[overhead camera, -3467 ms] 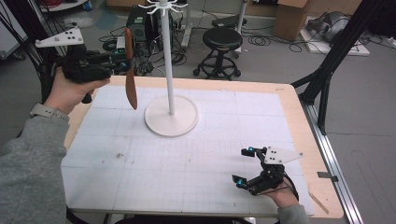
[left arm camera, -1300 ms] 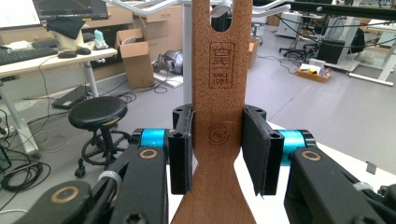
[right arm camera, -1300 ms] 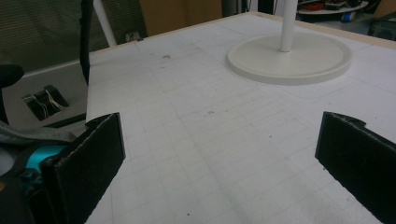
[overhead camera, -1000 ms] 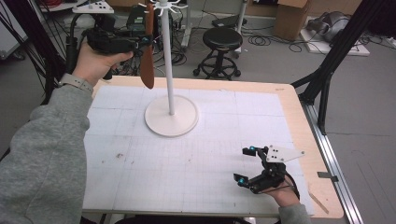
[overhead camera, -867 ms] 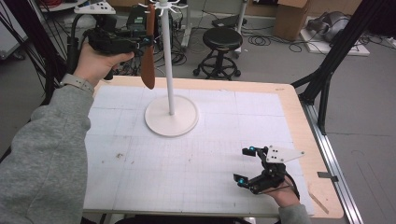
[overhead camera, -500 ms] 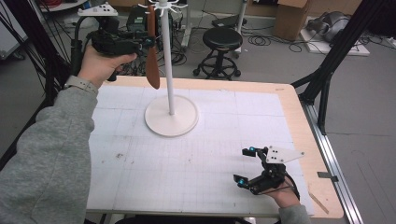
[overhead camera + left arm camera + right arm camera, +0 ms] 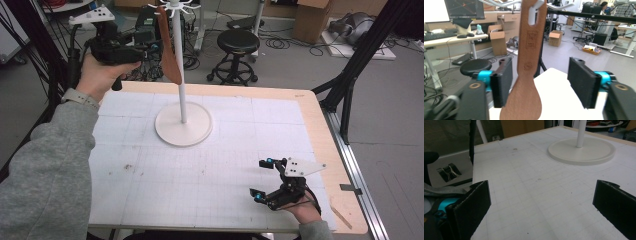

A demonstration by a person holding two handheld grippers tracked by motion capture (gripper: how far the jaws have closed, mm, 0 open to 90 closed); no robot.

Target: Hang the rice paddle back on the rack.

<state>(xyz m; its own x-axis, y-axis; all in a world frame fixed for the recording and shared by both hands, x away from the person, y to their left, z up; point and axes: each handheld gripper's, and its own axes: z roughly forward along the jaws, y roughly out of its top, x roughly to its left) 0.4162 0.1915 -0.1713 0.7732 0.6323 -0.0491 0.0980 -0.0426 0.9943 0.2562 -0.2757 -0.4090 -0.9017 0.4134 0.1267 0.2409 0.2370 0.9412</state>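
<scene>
Since the earlier frame, the left tool (image 7: 539, 82) has risen to the white stand (image 7: 182, 95) and just opened; the wooden spatula (image 7: 529, 65) hangs from its top hook, pads clear. Light, stiff, smooth: grip mid-handle. The right tool (image 7: 264, 178) rests open.

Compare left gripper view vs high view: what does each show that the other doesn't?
Left gripper view alone: the hook through the slot in the wooden spatula, and a clear gap between spatula and right-hand pad. The left gripper has just been opening. High view alone: the stand's round base, the table, and the right gripper open near the front edge. Both: spatula hanging from the stand, between the left gripper's jaws.
</scene>
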